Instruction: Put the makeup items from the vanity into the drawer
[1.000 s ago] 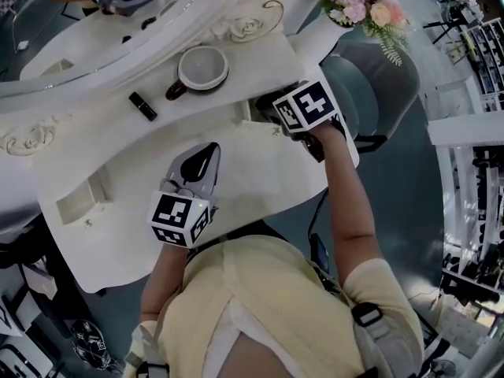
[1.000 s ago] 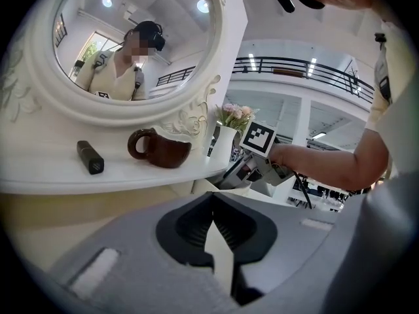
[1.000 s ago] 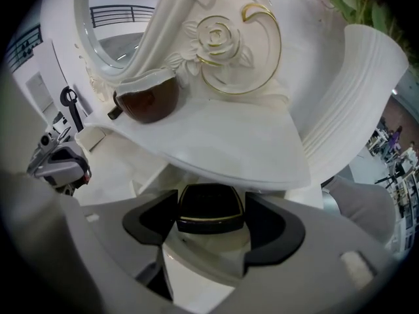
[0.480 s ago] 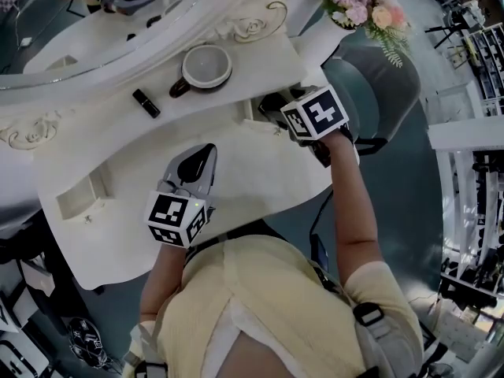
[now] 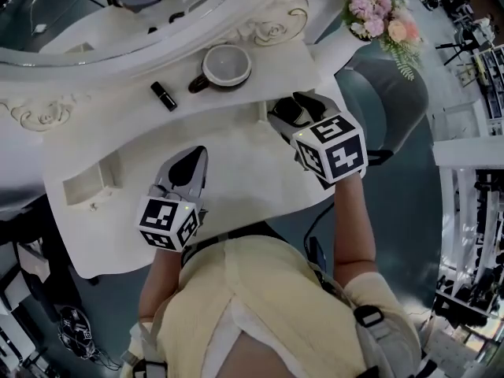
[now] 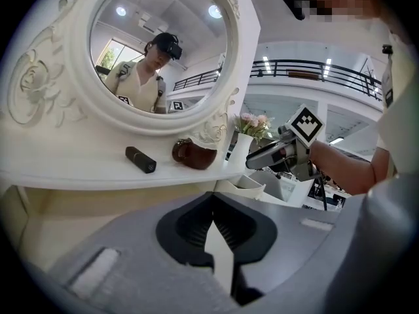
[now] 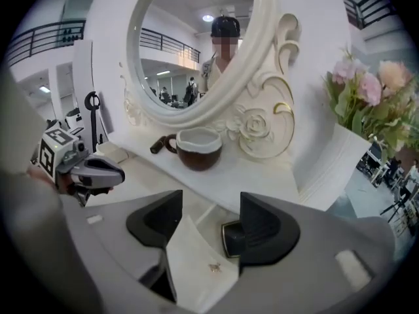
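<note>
Left gripper (image 5: 191,164) hovered over the vanity top (image 5: 252,168), jaws pressed together, empty. Lipstick (image 5: 164,95) lay on the mirror shelf, with the cup (image 5: 227,64) near it to the right. Dark compact (image 7: 230,239) sat in the open drawer (image 7: 190,257). Right gripper (image 7: 209,220) stood above it, jaws wide though just closing slightly, nothing between them. Judgement: lipstick next. Open the jaws first, span its short width, keep clear of the cup.

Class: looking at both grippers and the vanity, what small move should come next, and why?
Probably swing the right gripper toward the lipstick on the shelf. Its jaws, having just closed a little, stand apart and empty above the drawer, where a dark case already lies; the lipstick is still out.
</note>
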The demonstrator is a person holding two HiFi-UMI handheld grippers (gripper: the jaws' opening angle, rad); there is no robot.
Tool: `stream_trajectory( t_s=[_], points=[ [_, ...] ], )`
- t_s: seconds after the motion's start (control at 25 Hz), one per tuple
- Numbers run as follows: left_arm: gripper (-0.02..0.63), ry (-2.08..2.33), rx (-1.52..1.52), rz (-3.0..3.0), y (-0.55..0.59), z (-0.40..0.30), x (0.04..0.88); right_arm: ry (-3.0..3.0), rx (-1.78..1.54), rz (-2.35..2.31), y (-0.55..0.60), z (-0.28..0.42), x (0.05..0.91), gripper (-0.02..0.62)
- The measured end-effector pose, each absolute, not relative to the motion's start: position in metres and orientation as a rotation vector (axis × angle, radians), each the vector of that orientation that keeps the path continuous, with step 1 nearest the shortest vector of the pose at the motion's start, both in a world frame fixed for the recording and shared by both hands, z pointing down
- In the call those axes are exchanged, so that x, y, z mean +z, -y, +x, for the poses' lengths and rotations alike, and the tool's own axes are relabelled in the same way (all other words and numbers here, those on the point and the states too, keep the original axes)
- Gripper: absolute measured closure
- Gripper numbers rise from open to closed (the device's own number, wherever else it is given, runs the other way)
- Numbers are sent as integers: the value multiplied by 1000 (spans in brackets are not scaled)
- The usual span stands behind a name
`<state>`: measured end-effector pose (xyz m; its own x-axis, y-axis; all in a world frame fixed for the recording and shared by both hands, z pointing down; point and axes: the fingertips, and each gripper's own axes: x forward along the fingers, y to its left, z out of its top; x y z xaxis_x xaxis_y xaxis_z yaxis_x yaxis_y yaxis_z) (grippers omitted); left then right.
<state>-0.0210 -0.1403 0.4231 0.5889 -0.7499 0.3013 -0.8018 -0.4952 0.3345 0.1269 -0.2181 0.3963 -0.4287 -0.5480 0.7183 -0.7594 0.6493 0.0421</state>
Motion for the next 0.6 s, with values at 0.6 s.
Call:
stream_trajectory(
  t_s=[0.6],
  points=[
    [607,1540,90,2257,115,-102,405,2576,255,925,204,-36,351,368]
  ],
)
